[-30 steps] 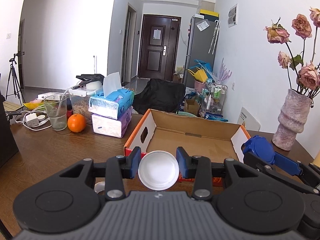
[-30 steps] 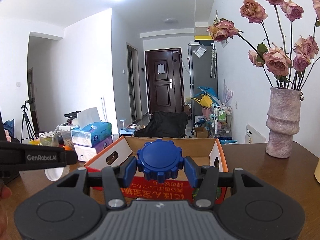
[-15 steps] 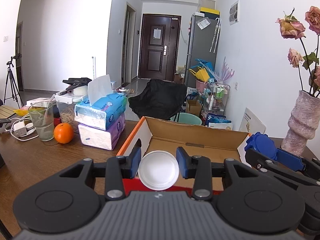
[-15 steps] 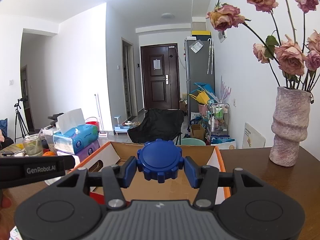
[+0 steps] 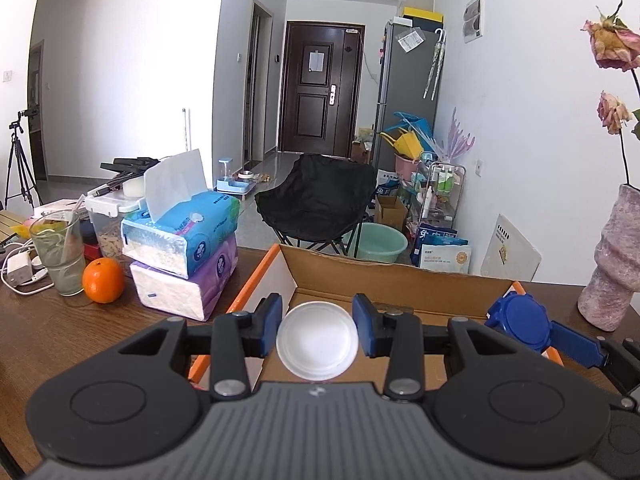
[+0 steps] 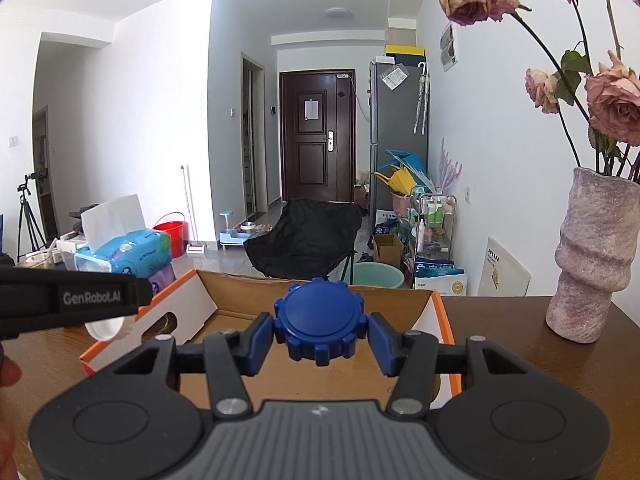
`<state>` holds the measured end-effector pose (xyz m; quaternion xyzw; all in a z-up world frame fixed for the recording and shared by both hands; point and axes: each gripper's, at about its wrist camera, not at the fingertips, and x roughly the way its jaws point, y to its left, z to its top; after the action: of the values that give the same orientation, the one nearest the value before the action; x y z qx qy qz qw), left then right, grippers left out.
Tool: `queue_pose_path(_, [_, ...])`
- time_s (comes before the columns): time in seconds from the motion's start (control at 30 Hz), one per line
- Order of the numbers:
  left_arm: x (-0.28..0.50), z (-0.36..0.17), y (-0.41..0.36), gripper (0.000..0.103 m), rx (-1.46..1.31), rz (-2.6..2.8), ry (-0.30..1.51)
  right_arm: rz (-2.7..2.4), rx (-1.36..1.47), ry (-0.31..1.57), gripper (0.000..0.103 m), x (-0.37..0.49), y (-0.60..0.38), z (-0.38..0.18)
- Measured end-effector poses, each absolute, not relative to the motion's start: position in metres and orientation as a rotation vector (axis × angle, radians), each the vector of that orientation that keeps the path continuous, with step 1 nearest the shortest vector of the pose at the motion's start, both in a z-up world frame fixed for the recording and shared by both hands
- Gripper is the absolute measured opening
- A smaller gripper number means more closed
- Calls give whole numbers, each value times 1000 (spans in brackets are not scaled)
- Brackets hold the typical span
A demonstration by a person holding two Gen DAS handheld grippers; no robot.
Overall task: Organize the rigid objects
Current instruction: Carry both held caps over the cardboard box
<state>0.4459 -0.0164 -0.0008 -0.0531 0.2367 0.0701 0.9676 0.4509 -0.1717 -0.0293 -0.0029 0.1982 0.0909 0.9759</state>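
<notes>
My left gripper [image 5: 318, 322] is shut on a round white lid [image 5: 317, 340] and holds it over the near edge of an open cardboard box [image 5: 400, 280] with orange-edged flaps. My right gripper [image 6: 321, 334] is shut on a blue notched cap [image 6: 321, 326], held above the same box [image 6: 236, 290]. In the left wrist view the blue cap [image 5: 520, 326] shows at the right over the box's right flap. In the right wrist view the white lid [image 6: 106, 328] peeks out under the left gripper's black body at the left.
Stacked tissue packs [image 5: 188, 252], an orange [image 5: 103, 280], a glass with a straw [image 5: 60, 252] and a charger with cables [image 5: 18, 268] stand left of the box on the brown table. A pink vase of dried roses [image 6: 588, 264] stands at the right. A black chair [image 5: 316, 200] sits beyond the table.
Both grippers have moved forward towards the box, each still holding its lid. The box now lies right under them, and the tissue packs and orange look closer.
</notes>
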Motion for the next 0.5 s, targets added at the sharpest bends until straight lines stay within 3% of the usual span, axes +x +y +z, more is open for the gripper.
queue_pose_path(0.5, [492,-15,-22,40,-90,130,540,154,-6,474,51,483,-172,-54])
